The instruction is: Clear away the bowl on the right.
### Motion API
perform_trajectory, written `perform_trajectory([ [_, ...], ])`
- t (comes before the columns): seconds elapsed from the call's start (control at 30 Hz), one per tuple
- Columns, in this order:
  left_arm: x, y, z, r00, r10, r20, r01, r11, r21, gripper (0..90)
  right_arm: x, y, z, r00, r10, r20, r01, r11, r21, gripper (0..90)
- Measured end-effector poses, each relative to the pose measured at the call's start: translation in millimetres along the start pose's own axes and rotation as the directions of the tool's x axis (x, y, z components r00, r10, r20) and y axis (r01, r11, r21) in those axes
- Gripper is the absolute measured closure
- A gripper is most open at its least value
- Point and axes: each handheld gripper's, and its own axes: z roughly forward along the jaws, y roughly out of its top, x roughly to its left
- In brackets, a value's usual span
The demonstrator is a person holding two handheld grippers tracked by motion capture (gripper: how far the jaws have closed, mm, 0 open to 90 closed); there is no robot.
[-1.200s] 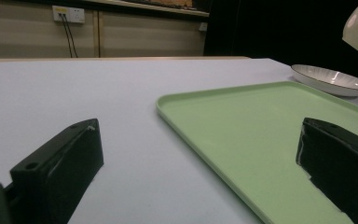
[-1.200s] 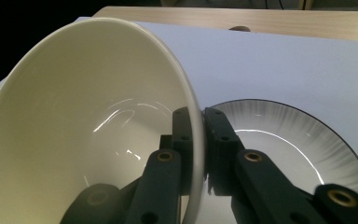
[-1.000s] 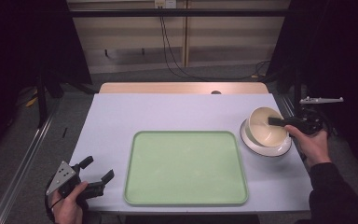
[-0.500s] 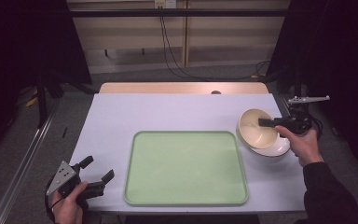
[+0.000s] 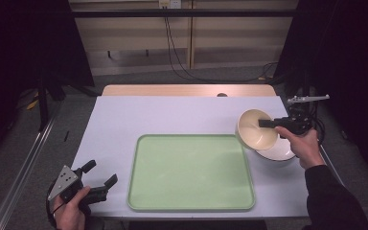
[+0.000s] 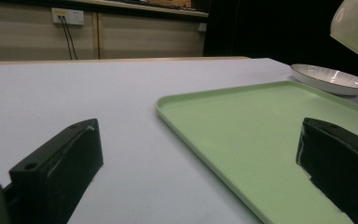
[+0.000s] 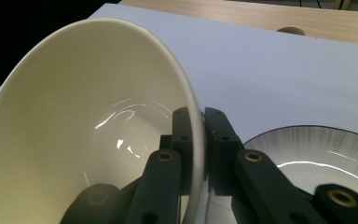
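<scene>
Cream glazed ceramic, the bowl (image 7: 74,116) has its rim wall clamped between the two black fingers (image 7: 219,135) of the right gripper (image 5: 268,123), one finger inside the bowl and one outside. It is a deep round bowl, glossy and plain, with nothing inside. It hangs tilted off the surface at the far right, its open mouth turned up and toward the left, just above and beside a shallow white plate (image 5: 280,152) with a dark rim. A pale green tray (image 5: 191,172) lies near and to the left of the bowl, on the light surface (image 5: 172,115). At the near left corner the left gripper (image 5: 98,179) rests low, its fingers (image 6: 60,163) spread apart with nothing between them.
</scene>
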Motion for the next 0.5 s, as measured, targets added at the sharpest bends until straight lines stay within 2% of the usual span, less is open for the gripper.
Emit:
perform_trajectory([
  [0.27,0.3,0.3,-0.1,1.0000,-0.008,-0.005,0.008,0.9999,-0.007,0.4,3.4,8.8,13.0,1.0000,-0.008,0.000,0.008,1.000,0.027,83.8],
  [0.5,0.6,0.3,0.1,1.0000,0.001,-0.002,-0.001,1.0000,-0.001,0.6,4.8,12.8,33.0,0.9999,0.004,-0.010,-0.003,0.998,0.056,83.7],
])
